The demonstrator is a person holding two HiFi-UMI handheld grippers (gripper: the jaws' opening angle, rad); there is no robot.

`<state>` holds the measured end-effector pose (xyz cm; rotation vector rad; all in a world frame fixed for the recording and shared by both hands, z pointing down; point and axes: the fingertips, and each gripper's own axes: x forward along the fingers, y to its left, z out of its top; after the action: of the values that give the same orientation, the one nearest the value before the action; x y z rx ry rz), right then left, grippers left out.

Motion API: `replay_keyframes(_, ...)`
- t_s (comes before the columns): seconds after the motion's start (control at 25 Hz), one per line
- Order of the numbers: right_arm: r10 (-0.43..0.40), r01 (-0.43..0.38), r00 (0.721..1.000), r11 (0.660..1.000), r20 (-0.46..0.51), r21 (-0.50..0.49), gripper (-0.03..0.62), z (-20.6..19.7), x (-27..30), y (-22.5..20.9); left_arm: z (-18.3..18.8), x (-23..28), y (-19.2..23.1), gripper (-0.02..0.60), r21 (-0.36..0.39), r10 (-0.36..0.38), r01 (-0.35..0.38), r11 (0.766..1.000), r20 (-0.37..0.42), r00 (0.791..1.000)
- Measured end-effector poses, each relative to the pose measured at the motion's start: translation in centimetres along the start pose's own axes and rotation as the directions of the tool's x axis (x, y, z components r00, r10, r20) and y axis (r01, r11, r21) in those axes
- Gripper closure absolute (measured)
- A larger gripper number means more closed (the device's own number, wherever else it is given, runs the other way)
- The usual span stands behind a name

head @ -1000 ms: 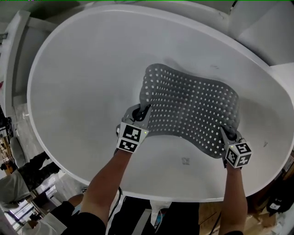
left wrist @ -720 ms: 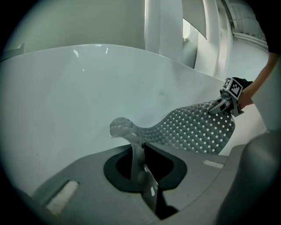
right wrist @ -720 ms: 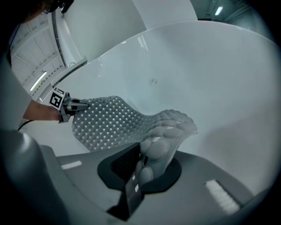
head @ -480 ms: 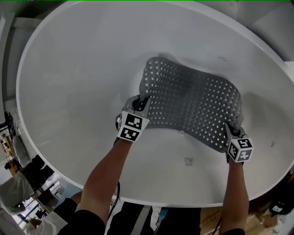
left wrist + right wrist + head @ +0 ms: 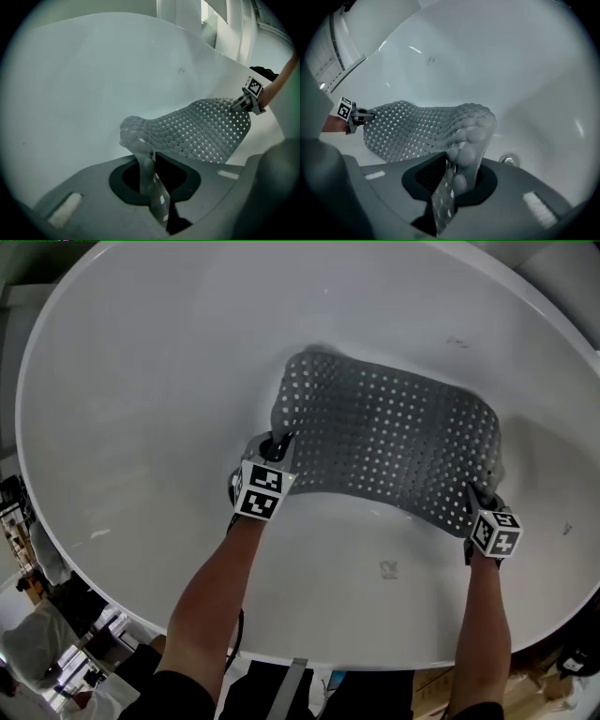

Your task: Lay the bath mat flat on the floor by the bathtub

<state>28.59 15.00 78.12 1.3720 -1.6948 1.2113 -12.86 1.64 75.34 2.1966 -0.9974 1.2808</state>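
The bath mat (image 5: pixel 394 442), grey and full of small holes, is inside the white bathtub (image 5: pixel 141 427), not on any floor beside it. By the task's wording the laying is therefore not yet done. The mat is spread open across the tub's bottom. Its far edge appears to rest on the white surface, while the near edge is raised into a shallow arch between the two tools. The left gripper (image 5: pixel 275 448) has the near left corner and the right gripper (image 5: pixel 478 495) has the near right corner. On each side the fingers (image 5: pixel 176 173) (image 5: pixel 430 173) have just been opening. They now look slackened rather than clenched, with the mat's corner standing between them and leaning on one finger. The drain (image 5: pixel 509 160) shows just right of the mat's right end. If the tub's bottom is the intended spot, what is left seems small: let the near corners drop and press the mat flat. If it belongs outside the tub, the whole move is yet to come.
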Motion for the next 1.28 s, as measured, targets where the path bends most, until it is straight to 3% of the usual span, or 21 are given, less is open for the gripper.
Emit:
replay_keyframes(0.24,-0.049,0.052,0.996,0.998,-0.069,0.037,0.482,-0.8,0.2,-0.9,-1.8,-0.3,1.8,0.491,0.015,0.038,-0.038,0.999,-0.054,0.998)
replay_keyframes(0.52,-0.114,0.120,0.989,0.991,-0.095,0.057,0.473,-2.1,-1.2,-3.0,-1.9,-1.0,1.7,0.469,-0.014,0.072,-0.073,0.997,-0.064,0.995)
replay_keyframes(0.84,-0.206,0.212,0.974,0.975,-0.093,0.064,0.468,-1.9,-2.1,-4.1,-2.3,-2.4,4.4,0.453,-0.123,0.171,-0.176,0.977,-0.048,0.984)
replay_keyframes(0.96,-0.210,0.215,0.975,0.975,-0.078,0.056,0.484,-1.9,-3.2,-5.0,-2.6,-3.1,4.5,0.454,-0.146,0.211,-0.217,0.965,-0.060,0.976)
replay_keyframes(1.08,-0.199,0.203,0.978,0.978,-0.061,0.048,0.486,-1.2,-3.9,-4.3,-2.9,-3.7,4.3,0.457,-0.153,0.204,-0.213,0.965,-0.069,0.976)
replay_keyframes(1.28,-0.164,0.164,0.986,0.985,-0.017,0.047,0.497,1.1,-6.5,-0.7,-0.3,-7.4,3.0,0.483,-0.165,0.190,-0.188,0.968,-0.007,0.982)
